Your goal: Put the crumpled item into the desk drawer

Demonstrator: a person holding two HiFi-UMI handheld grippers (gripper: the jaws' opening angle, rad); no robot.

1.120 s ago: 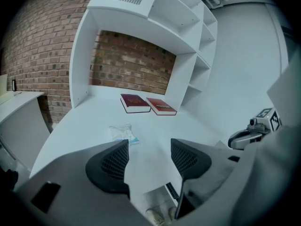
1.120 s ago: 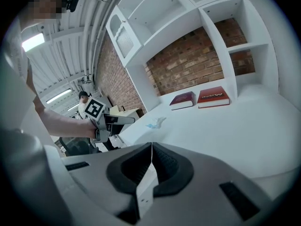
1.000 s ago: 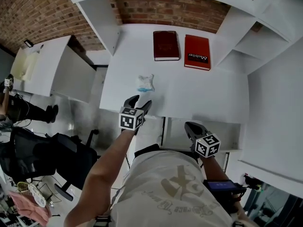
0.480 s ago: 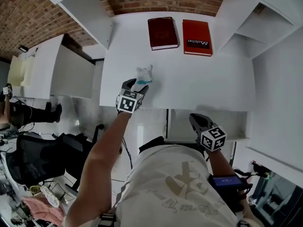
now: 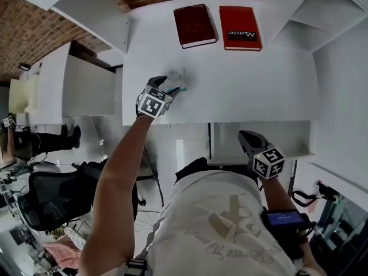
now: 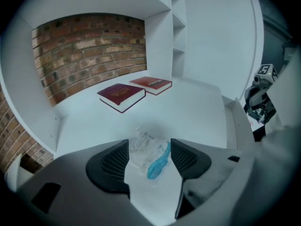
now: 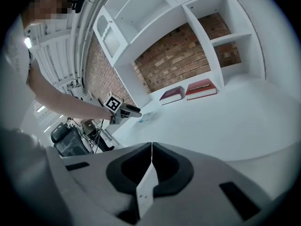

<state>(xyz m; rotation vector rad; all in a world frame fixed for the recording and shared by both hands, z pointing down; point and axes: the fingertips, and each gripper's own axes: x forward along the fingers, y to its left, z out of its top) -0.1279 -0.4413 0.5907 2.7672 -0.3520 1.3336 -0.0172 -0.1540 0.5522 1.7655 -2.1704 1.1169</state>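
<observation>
reaching gripper: the left gripper (image 5: pixel 171 85) is stretched out over the white desk (image 5: pixel 253 91), the person's bare arm extended behind it.
left jaws: spread wide, one pad on either side of the crumpled item (image 6: pixel 142 147); the item's blue part sits close against the right-hand pad, a gap shows on the other side, and neither pad squeezes it.
crumpled item: a clear, crinkled wrapper with a light blue piece (image 6: pixel 158 164) in it, lying flat on the desk near the front edge, toward the desk's left end; from above the gripper tips cover part of it.
right gripper (image 5: pixel 247 137): held low in front of the person, below the desk's front edge, well apart from the item.
right jaws: pressed together, nothing between them.
books: a dark red book (image 5: pixel 195 25) and a red book (image 5: pixel 240 27) lie side by side at the back of the desk by the brick wall (image 5: pixel 34 33), well apart from the item.
surroundings: white shelving (image 5: pixel 339 16) on the right, a black office chair (image 5: pixel 52 194) on the floor to the left.
</observation>
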